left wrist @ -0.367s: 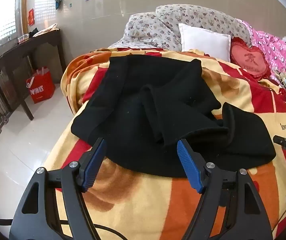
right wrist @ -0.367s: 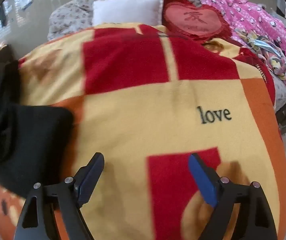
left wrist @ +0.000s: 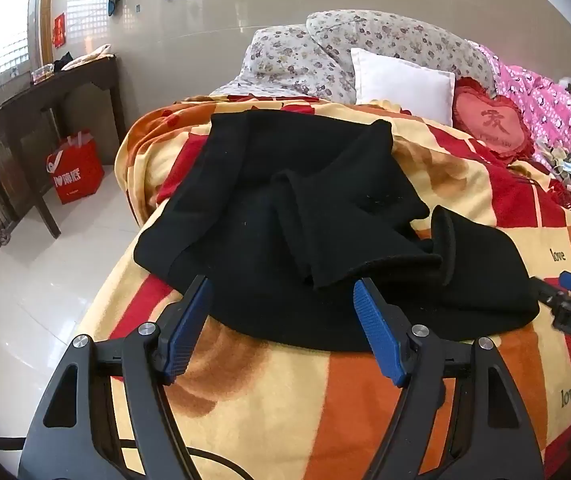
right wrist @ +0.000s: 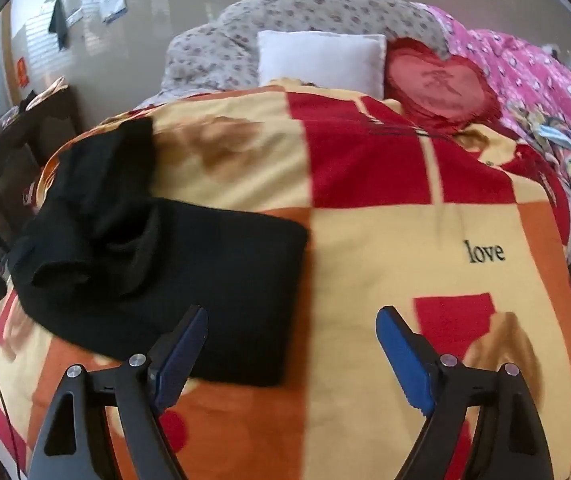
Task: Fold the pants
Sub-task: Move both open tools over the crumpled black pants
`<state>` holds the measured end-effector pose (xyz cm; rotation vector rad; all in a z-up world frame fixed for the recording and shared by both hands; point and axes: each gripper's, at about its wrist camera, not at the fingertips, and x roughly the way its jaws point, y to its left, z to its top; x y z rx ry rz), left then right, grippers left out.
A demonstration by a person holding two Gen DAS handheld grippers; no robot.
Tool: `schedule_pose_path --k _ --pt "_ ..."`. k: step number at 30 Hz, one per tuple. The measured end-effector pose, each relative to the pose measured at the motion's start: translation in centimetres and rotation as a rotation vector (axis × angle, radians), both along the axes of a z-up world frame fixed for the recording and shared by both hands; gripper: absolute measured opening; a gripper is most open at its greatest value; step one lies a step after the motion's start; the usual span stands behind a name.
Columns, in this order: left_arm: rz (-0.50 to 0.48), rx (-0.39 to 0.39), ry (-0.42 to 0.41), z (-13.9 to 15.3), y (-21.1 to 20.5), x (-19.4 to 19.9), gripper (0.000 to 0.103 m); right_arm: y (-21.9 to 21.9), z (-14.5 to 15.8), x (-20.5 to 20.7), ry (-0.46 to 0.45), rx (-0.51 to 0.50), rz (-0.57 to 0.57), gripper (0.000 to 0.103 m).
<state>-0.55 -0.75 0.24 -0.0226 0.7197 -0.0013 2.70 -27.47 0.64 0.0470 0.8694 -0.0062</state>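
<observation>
The black pants lie rumpled on the patterned blanket, legs overlapped. The fabric looks thick, soft and limp, probably light, and likely to sag when lifted. The left gripper and right gripper both stand apart, holding nothing. Best hold: the near hem edge.

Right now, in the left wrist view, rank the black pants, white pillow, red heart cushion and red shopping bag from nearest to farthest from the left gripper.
1. Black pants, directly ahead of the left gripper, fingers open at its near hem.
2. Red shopping bag, on the floor, far left.
3. White pillow and red heart cushion, at the bed's head; too close to call.
</observation>
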Motion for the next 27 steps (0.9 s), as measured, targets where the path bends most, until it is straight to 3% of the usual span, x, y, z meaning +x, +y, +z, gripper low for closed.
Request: schedule_pose_path --k 8,27 --pt "0.004 -0.006 0.006 -0.2 0.0 0.1 0.073 3.2 -0.2 -0.3 0.009 -0.02 0.061 0.085" --pt "0.089 -0.046 0.058 -1.2 4.5 0.6 0.073 5.3 -0.9 0.5 0.039 -0.015 0.135 0.085"
